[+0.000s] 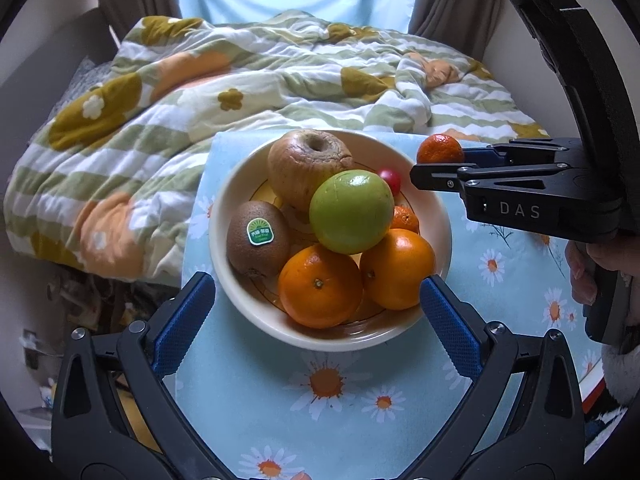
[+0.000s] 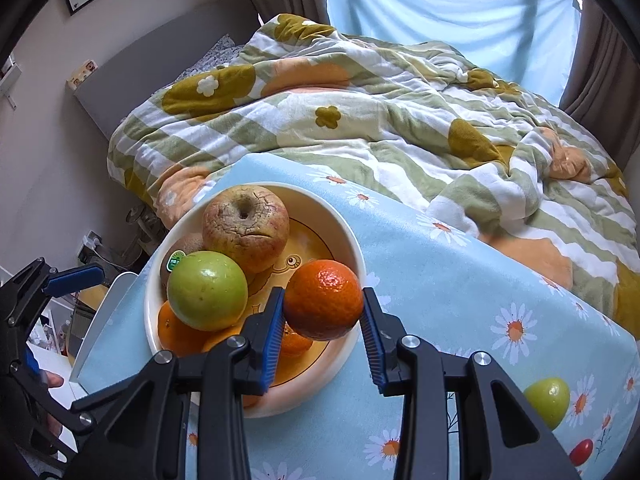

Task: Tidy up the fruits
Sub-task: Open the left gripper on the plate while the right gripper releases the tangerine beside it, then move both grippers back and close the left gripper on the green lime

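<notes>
My right gripper clamps a small deep-orange mandarin between its blue ribbed pads, holding it above the near rim of the round cream ceramic bowl. My left gripper stands wide apart with nothing in it, its fingers flanking the bowl's near edge. Beyond the fingertips, inside the bowl, lie a wrinkled apple, a smooth green fruit, a stickered brown kiwi and two oranges.

Left gripper jaws wide apart, angled down, right gripper jaws clamped, hand on grip
</notes>
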`<state>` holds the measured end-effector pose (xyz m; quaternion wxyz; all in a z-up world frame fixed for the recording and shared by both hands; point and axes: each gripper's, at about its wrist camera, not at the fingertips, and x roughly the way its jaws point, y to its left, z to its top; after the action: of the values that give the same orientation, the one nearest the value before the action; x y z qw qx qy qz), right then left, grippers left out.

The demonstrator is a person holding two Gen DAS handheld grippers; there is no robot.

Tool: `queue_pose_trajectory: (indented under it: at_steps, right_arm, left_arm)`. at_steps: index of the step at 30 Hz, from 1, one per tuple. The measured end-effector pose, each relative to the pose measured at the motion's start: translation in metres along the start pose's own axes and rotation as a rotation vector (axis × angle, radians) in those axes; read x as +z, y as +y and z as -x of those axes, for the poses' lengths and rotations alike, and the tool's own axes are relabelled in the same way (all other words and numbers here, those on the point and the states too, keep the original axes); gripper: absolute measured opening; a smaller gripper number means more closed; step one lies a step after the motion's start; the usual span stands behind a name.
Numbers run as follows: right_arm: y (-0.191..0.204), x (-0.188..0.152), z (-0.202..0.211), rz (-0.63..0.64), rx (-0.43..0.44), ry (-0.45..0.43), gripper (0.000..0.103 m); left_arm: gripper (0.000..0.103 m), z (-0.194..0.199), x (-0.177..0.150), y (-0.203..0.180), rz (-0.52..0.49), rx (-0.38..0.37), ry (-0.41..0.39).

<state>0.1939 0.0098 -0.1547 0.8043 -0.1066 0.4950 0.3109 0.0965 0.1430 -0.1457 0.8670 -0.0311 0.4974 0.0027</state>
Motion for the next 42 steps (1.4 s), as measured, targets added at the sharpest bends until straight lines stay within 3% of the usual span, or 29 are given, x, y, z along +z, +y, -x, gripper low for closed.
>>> queue_pose_trajectory:
  at_steps: [6,8,10,12,17,19,31,42]
  right_arm:
    - [-0.004,0.000,-0.011,-0.007,0.012,0.028,0.034]
    - [-0.004,0.001,-0.010,-0.014,0.024,0.026,0.049]
    - [-0.005,0.002,-0.007,-0.021,0.030,0.012,0.076]
    - [-0.006,0.002,-0.005,-0.027,0.019,-0.003,0.086]
    - [-0.010,0.000,0.000,-0.042,-0.007,-0.025,0.088]
    - [-0.009,0.001,0.005,-0.042,-0.014,-0.034,0.103]
    - [0.003,0.002,0.060,-0.083,-0.063,-0.096,0.103]
    - [-0.004,-0.032,0.134,-0.219,-0.193,-0.173,0.103]
  left_arm:
    - [0.103,-0.004,-0.004,0.000,0.022,0.001,0.014]
    - [0.103,-0.003,-0.005,0.000,0.026,-0.002,0.016]
    - [0.103,-0.001,-0.005,0.001,0.025,0.002,0.015]
    - [0.103,0.000,-0.005,0.001,0.026,0.005,0.018]
    - [0.103,0.008,-0.003,0.002,0.034,0.004,0.010]
    - [0.103,0.012,-0.001,0.002,0.027,0.007,0.005]
    - [0.103,0.059,0.015,0.003,-0.025,0.005,-0.074]
    - [0.103,0.093,0.031,-0.012,-0.124,-0.063,-0.138]
